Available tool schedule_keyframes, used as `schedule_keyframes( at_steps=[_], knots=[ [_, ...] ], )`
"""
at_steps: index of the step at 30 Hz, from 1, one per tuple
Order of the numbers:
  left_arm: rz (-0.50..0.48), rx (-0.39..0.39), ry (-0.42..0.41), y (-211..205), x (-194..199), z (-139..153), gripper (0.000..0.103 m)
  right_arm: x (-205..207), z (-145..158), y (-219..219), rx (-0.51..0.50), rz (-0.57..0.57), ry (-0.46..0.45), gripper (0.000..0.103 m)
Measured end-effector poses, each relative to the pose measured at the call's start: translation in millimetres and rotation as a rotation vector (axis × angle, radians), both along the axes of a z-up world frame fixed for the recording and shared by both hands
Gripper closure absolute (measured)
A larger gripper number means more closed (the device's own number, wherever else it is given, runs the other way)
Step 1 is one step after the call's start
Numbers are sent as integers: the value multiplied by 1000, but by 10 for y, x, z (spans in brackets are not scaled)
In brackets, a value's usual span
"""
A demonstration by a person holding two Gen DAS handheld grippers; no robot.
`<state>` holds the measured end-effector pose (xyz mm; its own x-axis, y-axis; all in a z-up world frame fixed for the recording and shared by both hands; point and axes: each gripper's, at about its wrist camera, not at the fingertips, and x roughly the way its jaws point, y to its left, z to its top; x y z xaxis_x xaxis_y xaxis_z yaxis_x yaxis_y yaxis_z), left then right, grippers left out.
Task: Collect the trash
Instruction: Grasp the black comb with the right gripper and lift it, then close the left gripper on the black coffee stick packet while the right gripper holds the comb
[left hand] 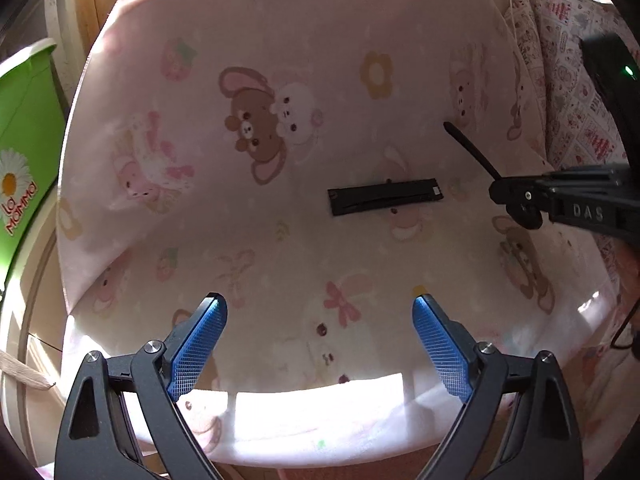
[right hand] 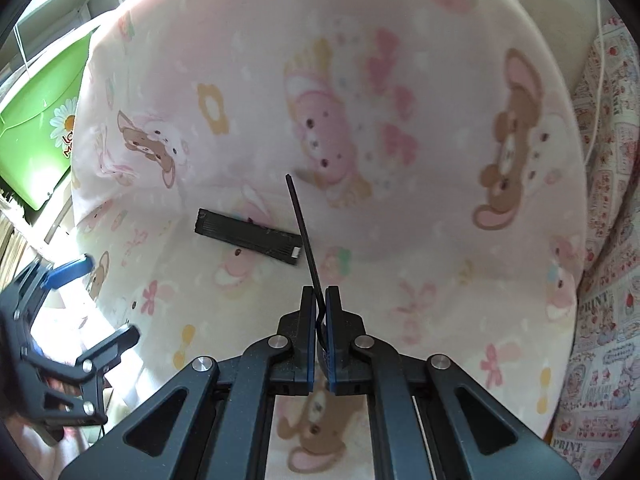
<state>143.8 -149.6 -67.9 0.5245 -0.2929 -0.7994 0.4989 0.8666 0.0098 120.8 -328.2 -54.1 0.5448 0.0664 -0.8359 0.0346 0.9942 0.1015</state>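
The right tool (right hand: 320, 300) has its blue pads clamped narrow on a thin black strip (right hand: 302, 224), which sticks up and forward from between them, its free end clear of the cushion (right hand: 400, 80) printed with bears and bunnies. So one piece of trash looks to be in hand and lifted, and the step under way is most likely carrying it off to a bin. A second piece, a flat black rectangular piece (left hand: 385, 196), lies on the cushion just beside the raised strip, touched by neither tool. The left tool (left hand: 320, 340) stands wide and empty, pointing down at the cushion well short of that piece; it seems the natural one to go for it, and the flat shape will probably need a pad slid under one edge on the soft fabric. A green box (left hand: 28, 128) with a daisy print stands at the left edge; whether it serves as the bin cannot be told, since its opening is cut off. How much of the strip sits inside the pads is hidden.
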Motion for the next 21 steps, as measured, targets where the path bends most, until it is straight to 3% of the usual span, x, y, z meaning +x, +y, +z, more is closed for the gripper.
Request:
schedule_keyframes(
  at_steps=[7,11,15,18,21],
  knots=[
    [114,-78,115,-420,363,59,6,-235,210,-74,-74,10,-71,98],
    [126,-49,141,-729,492,-26,6,-317,196,-139,-132,-2,-45,98],
    [157,23,184,-962,604,-156,6,-335,147,-225,-72,-19,-12,98],
    [153,2,201,-1053,655,-182,6,-355,154,-312,-35,-40,-9,98],
    [153,18,185,-1151,682,-195,6,-395,164,-332,-77,-43,-16,98]
  ],
)
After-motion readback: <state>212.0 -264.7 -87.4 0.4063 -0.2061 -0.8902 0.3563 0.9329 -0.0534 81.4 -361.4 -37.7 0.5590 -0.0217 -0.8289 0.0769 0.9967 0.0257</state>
